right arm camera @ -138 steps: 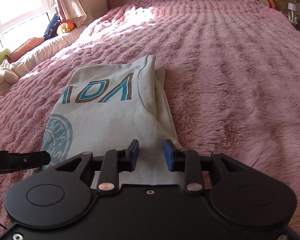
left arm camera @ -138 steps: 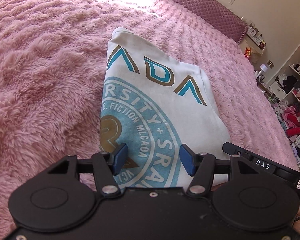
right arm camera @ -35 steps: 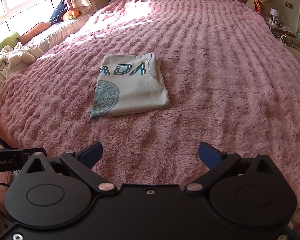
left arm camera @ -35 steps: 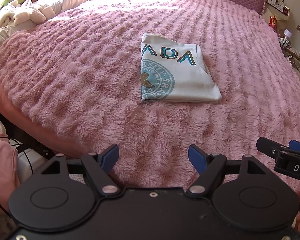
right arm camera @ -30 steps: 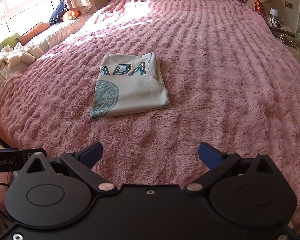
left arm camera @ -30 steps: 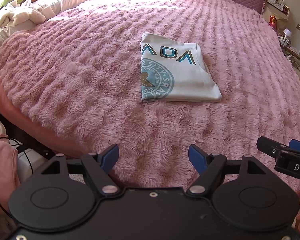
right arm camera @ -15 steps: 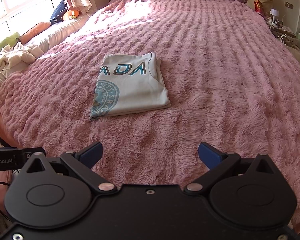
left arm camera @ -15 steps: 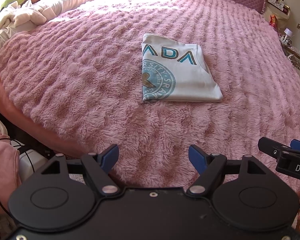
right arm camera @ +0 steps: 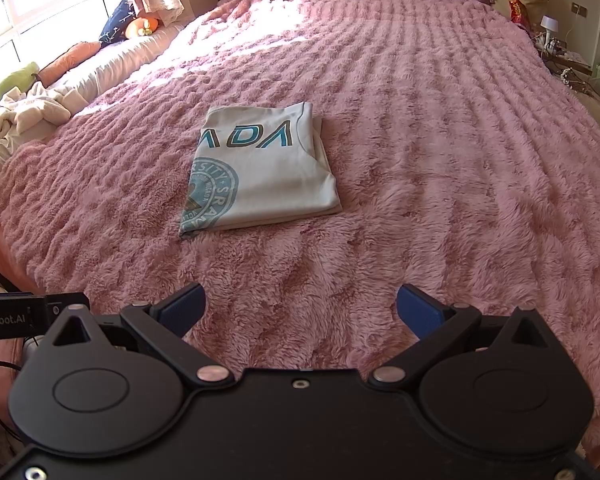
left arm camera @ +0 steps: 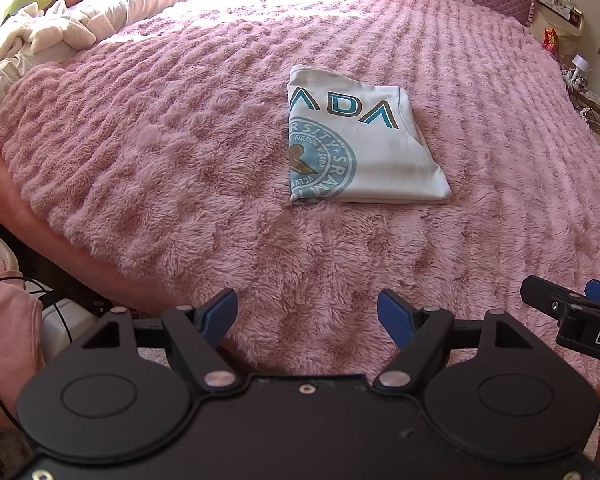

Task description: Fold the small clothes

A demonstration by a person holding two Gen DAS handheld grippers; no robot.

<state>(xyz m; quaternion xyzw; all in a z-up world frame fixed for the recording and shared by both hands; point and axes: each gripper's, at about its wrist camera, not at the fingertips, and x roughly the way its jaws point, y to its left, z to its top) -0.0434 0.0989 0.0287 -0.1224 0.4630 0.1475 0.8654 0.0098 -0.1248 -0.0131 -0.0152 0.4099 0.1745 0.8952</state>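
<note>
The folded white T-shirt [left arm camera: 360,144] lies flat on the pink furry bed [left arm camera: 180,160], well apart from both grippers; the left gripper [left arm camera: 307,312] and right gripper [right arm camera: 300,308] hold their fingers spread, pinching nothing

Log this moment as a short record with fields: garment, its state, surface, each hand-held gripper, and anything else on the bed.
garment: white T-shirt with teal print
state: folded into a flat rectangle, lying free
surface: fluffy pink bed blanket
left hand-held gripper: open, empty, short of the shirt
right hand-held gripper: open, empty, short of the shirt
other: cream crumpled clothes at the bed's left edge
</note>
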